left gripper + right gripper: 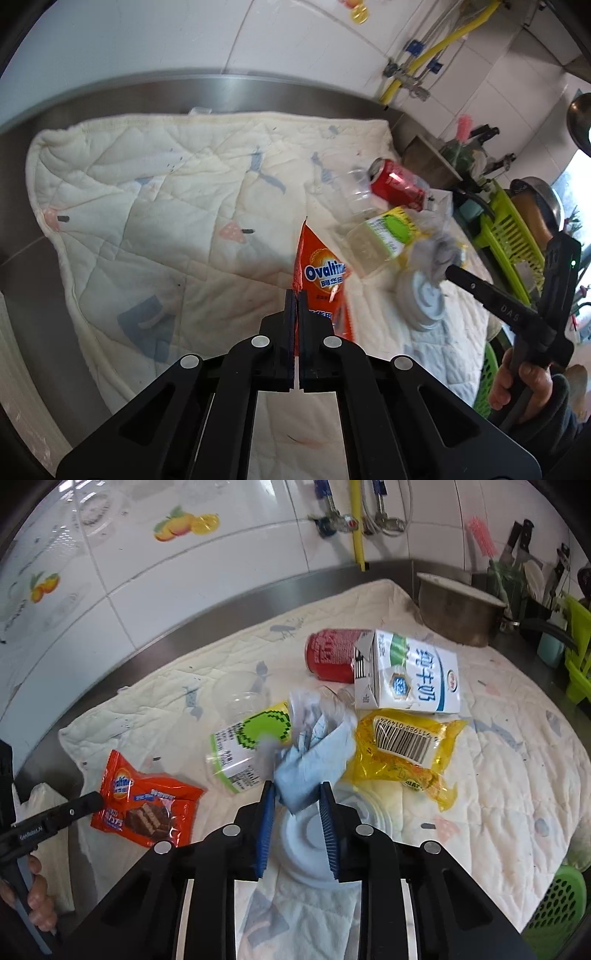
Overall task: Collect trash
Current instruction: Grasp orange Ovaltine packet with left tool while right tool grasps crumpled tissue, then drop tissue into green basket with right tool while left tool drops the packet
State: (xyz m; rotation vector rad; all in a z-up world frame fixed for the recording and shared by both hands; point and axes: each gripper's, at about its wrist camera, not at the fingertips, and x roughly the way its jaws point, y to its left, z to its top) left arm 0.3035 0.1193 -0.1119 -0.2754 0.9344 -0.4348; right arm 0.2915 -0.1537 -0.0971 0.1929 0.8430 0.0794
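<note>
Jaws clamp orange wrapper [322, 275]; right pinch crumpled tissue [314, 753].

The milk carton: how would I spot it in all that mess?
Start at the quilted cloth spread over the steel counter. Among the litter in its middle, look just in front of the tipped red can and behind the crumpled yellow wrapper. The milk carton is the only boxy piece: white, lying on its side, with green and blue print.
</note>
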